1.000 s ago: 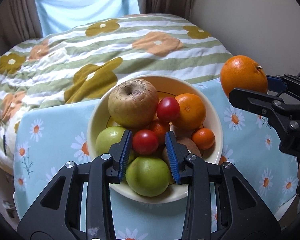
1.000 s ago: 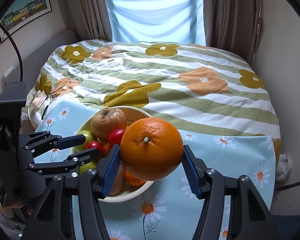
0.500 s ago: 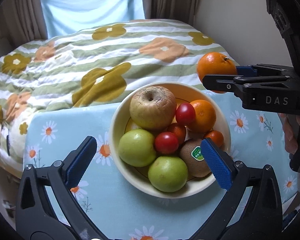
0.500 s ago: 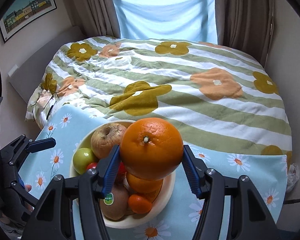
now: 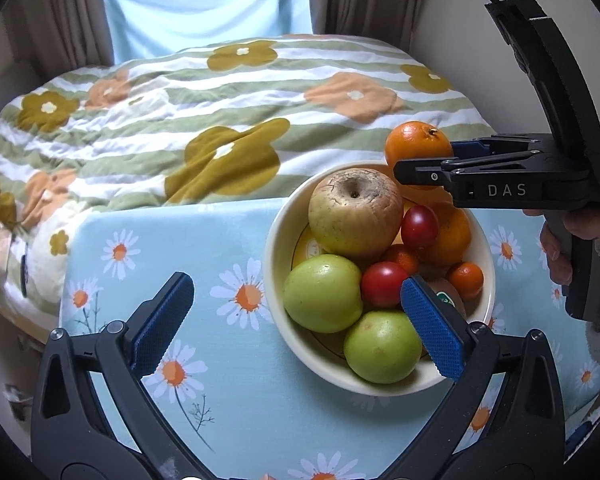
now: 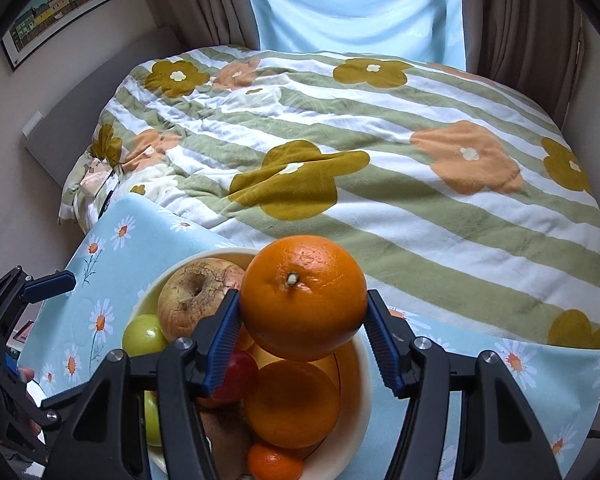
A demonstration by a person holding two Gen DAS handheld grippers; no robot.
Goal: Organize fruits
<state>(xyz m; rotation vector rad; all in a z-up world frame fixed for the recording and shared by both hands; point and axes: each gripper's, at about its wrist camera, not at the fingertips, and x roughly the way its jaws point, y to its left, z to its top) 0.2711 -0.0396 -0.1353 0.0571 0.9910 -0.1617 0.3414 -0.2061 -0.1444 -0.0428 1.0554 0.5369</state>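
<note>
Right gripper clamping orange apparently just above bowl, left gripper wide, empty

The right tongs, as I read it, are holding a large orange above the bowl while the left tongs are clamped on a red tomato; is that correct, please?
Not quite. The right tongs do hold the large orange above the bowl, but the left wrist view shows the left tongs wide open, gripping nothing; the red tomato lies in the bowl.

Black gripper frames, blue ribbed pads, "DAS" lettering.
</note>
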